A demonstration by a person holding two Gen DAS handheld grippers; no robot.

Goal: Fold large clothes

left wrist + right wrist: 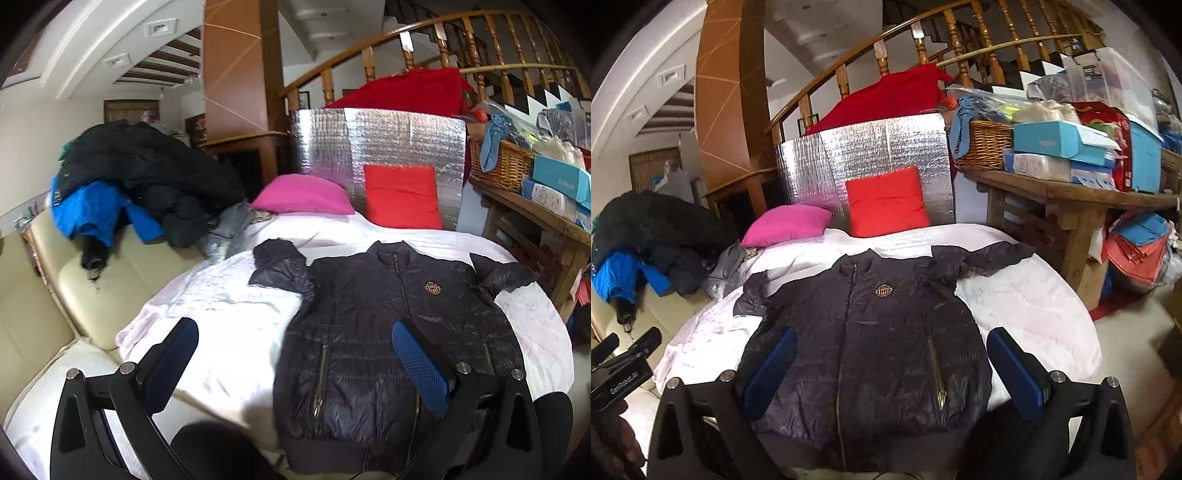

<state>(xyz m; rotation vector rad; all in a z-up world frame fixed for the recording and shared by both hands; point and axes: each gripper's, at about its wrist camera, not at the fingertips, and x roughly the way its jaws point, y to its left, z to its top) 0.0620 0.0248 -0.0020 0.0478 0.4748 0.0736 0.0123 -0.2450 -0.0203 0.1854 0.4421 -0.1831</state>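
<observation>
A dark navy puffer jacket (388,325) (864,343) lies flat and zipped on a white sheet (229,317) (1027,302), collar away from me, a gold crest on the chest, both sleeves bent up near the shoulders. My left gripper (295,362) hangs open above the jacket's lower left side and the sheet, holding nothing. My right gripper (892,369) is open too, spread over the jacket's lower front, empty. Part of the left gripper (624,365) shows at the left edge of the right wrist view.
A pink pillow (303,195) and a red pillow (402,197) sit at the bed's far end before a silver foil panel (380,144). Dark and blue coats (122,184) pile on a cream sofa (74,291) at left. A cluttered wooden table (1071,192) stands at right.
</observation>
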